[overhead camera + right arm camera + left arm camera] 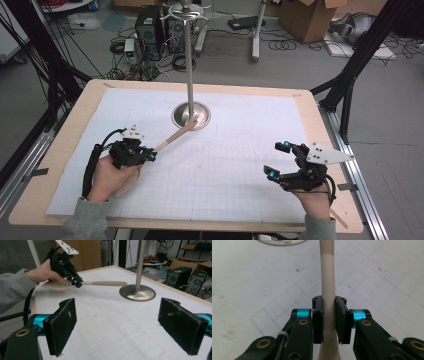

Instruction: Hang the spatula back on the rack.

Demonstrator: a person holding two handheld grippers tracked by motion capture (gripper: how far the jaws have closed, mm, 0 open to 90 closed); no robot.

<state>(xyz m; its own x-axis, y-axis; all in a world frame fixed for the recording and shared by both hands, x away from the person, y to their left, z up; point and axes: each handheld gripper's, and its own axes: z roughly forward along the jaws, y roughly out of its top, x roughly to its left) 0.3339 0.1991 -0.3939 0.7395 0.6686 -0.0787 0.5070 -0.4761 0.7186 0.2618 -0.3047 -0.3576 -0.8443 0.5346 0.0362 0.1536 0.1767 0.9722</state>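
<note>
A pale wooden spoon [172, 137] is held off the table at the left, its handle pointing toward the metal stand's round base [191, 116]. My left gripper [150, 154] is shut on the spoon's handle [328, 285], close to the broad bowl end [56, 284] that lies under the hand. The handle's far tip [122, 283] is over the edge of the stand base [137, 293]. My right gripper [278, 159] stands open at the table's right, its pads [62, 325] wide apart with nothing between them.
The stand's tall metal pole [190, 60] rises from the base at the table's middle back, with a hooked top [186, 10]. A white gridded sheet [225, 165] covers the wooden table [75, 107]. Computers, cables and cardboard boxes lie on the floor beyond.
</note>
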